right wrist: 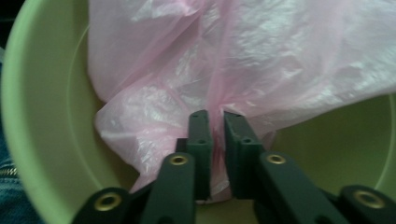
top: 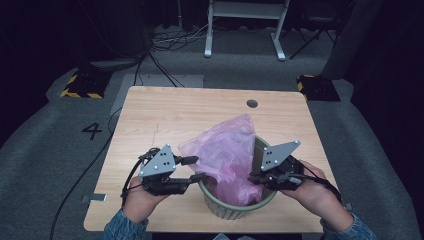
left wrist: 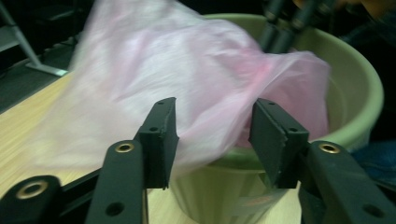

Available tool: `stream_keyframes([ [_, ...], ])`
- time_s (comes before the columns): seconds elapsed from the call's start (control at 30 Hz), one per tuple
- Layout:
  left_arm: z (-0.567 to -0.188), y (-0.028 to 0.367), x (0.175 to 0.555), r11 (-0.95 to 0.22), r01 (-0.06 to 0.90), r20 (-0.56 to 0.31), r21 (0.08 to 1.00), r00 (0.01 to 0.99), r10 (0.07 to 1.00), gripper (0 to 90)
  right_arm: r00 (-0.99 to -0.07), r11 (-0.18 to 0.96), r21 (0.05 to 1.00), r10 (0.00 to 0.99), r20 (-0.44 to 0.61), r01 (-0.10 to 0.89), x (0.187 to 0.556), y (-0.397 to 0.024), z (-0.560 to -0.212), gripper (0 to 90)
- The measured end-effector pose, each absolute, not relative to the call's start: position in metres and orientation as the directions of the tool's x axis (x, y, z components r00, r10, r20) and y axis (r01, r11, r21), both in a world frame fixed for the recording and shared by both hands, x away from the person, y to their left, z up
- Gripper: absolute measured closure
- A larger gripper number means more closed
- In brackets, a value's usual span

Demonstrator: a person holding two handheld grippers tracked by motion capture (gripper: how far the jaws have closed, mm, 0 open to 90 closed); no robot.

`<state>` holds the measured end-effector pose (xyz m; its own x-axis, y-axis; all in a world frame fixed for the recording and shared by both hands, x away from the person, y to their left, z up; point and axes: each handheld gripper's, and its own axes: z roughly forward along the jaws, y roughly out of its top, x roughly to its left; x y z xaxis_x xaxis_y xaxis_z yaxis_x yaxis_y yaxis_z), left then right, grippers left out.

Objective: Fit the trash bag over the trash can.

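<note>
A dark room with grey carpet was seen around a pale wooden table [top: 165,110]. The right gripper [right wrist: 214,122] had its jaws pinched on a fold of the pink bag [right wrist: 243,60], low inside the green bin [right wrist: 44,121]; film was gathered between the pads. The left gripper [left wrist: 214,122] stood with its jaws apart, the bag's edge lying between them but pressed by neither pad.

In the high view the bin [top: 220,205] was placed at the near edge of the table, right of centre, with the bag [top: 227,150] partly inside it and partly billowed up over the far left rim. The left gripper [top: 196,169] was held at the bin's left, the right gripper [top: 254,176] over its right side.

The bag was judged very light, limp and slippery, easily torn; it would best be taken by its mouth edge, with a bunched fold rather than one layer. The bin looked stiff and light.

A "4" [top: 92,131] was marked on the floor to the left. No brand or label could be read.
</note>
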<state>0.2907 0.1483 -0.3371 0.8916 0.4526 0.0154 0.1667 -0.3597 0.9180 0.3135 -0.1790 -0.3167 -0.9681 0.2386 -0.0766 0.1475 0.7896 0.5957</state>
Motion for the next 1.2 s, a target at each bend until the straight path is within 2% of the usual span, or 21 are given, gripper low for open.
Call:
stream_keyframes([
  [0.2, -0.334, 0.155, 0.299, -0.323, 0.194, -0.010, 0.926, 0.869, 0.494, 45.8, -0.961, 0.739, 0.651, 0.273, -0.049, 0.177, 0.311, -0.187, -0.314, 59.3],
  [0.33, -0.334, 0.156, 0.303, -0.325, 0.204, -0.015, 0.923, 0.866, 0.500, 45.4, -0.951, 0.704, 0.688, 0.303, -0.063, 0.178, 0.315, -0.200, -0.306, 51.7],
  [0.47, -0.335, 0.145, 0.307, -0.377, 0.199, -0.002, 0.904, 0.886, 0.463, 54.0, -0.943, 0.675, 0.712, 0.328, -0.055, 0.193, 0.321, -0.207, -0.297, 48.7],
  [0.53, -0.333, 0.139, 0.305, -0.388, 0.173, 0.013, 0.905, 0.902, 0.432, 64.4, -0.939, 0.652, 0.732, 0.341, -0.051, 0.197, 0.324, -0.210, -0.293, 47.8],
  [0.57, -0.332, 0.136, 0.304, -0.388, 0.163, 0.017, 0.907, 0.907, 0.420, 66.5, -0.938, 0.643, 0.740, 0.344, -0.049, 0.197, 0.325, -0.211, -0.291, 47.5],
  [0.83, -0.331, 0.117, 0.300, -0.428, 0.130, 0.048, 0.895, 0.924, 0.380, 66.8, -0.889, 0.550, 0.813, 0.448, -0.096, 0.190, 0.348, -0.210, -0.271, 44.4],
  [1.2, -0.335, 0.114, 0.294, -0.435, 0.116, 0.051, 0.893, 0.933, 0.355, 66.8, -0.845, 0.514, 0.819, 0.530, -0.068, 0.256, 0.397, -0.193, -0.279, 42.4],
])
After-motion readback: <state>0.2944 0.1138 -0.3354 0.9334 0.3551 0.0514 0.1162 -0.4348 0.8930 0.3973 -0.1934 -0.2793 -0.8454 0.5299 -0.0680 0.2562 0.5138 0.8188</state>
